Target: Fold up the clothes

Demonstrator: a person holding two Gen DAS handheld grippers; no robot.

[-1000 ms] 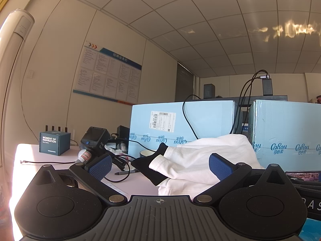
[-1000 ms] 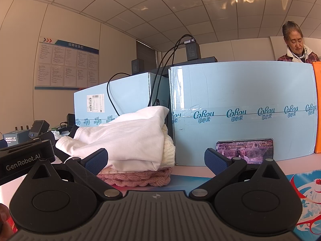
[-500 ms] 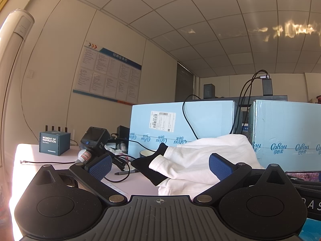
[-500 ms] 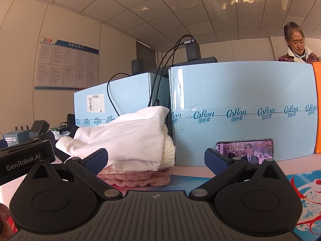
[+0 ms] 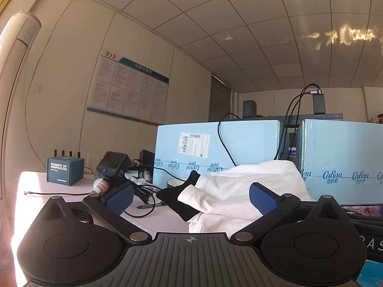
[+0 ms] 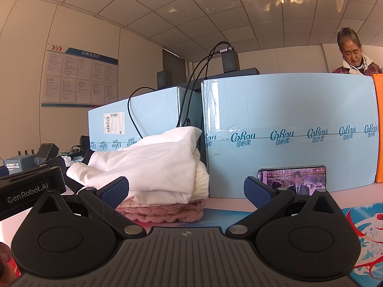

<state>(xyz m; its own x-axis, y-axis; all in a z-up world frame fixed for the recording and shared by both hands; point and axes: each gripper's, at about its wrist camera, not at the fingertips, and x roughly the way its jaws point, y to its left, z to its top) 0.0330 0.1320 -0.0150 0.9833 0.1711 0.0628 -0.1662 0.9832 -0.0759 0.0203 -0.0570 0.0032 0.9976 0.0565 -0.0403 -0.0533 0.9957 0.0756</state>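
Both our claws sit low over the worktop [image 5: 71,186] — the left claw [image 5: 190,197] spread wide and empty, the right claw [image 6: 185,190] just as wide, nothing between its pads. Just ahead, the pile of clothes: a white shirt [image 6: 153,167] on top, a cream knit [image 6: 199,179] beneath it, a pink knit [image 6: 167,211] at the bottom. Beyond it stand light-blue cartons [image 6: 287,119], a phone [image 6: 293,179] propped against one — a person [image 6: 352,55] behind.
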